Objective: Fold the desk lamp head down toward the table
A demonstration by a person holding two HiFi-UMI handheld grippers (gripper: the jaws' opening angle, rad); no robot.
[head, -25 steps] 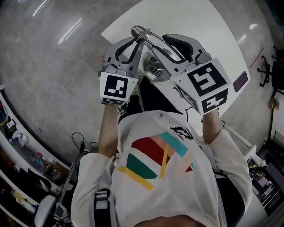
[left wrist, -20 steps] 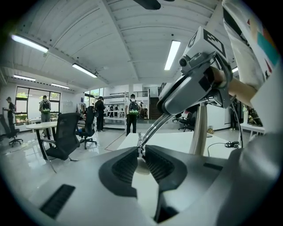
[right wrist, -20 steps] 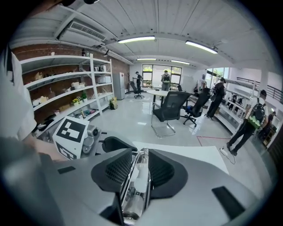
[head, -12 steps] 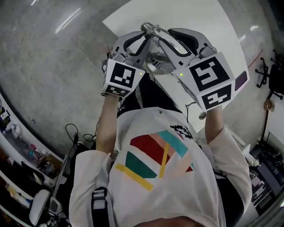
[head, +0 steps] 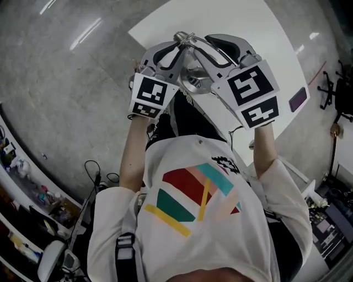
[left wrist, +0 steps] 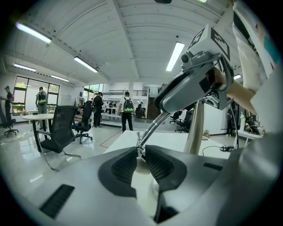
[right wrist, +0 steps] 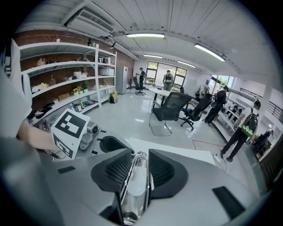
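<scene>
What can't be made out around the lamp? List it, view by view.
Head view: left gripper and right gripper cover the desk lamp; its round chrome part beneath could be head or base.
Left gripper view: the right gripper hides the chrome arm's upper end.
Head view: purple item at the table edge, too small to name.

A polished grey floor (head: 60, 82) is seen all round. Black office chairs (right wrist: 170, 106) are parked on it, and white shelves (right wrist: 66, 66) loaded with small items are set along a brick wall (right wrist: 48, 37). Several people (left wrist: 127, 106) are seen standing far off, under long ceiling lights (right wrist: 145, 35).
</scene>
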